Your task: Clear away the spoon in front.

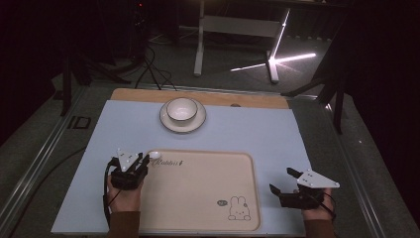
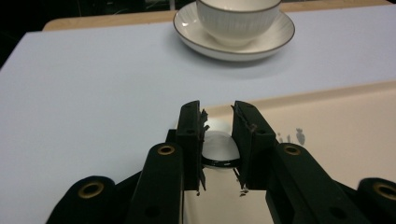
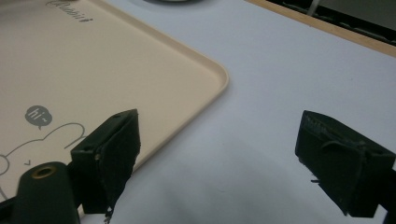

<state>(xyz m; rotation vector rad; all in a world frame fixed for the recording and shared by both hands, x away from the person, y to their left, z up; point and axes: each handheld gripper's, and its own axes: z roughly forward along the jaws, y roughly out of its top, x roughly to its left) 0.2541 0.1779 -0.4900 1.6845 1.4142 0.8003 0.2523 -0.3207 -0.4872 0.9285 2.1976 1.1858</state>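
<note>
A small white spoon with a dark rim (image 2: 216, 145) sits between the jaws of my left gripper (image 2: 217, 116), which is shut on it at the tray's far left corner. From above, the spoon (image 1: 155, 155) pokes out just beyond the left gripper (image 1: 144, 161). The beige tray (image 1: 198, 198) with a rabbit drawing lies in front of the person. My right gripper (image 1: 281, 180) is open and holds nothing, over the mat just right of the tray. In its own view the right gripper (image 3: 219, 121) has jaws wide apart beside the tray corner (image 3: 219, 79).
A white bowl (image 1: 182, 109) stands on a white saucer (image 1: 168, 123) at the far middle of the pale blue mat (image 1: 247, 134); the left gripper view has the bowl (image 2: 238, 21) straight ahead. A wooden table edge (image 1: 257, 99) runs behind the mat. Dark floor, cables and a stand lie beyond.
</note>
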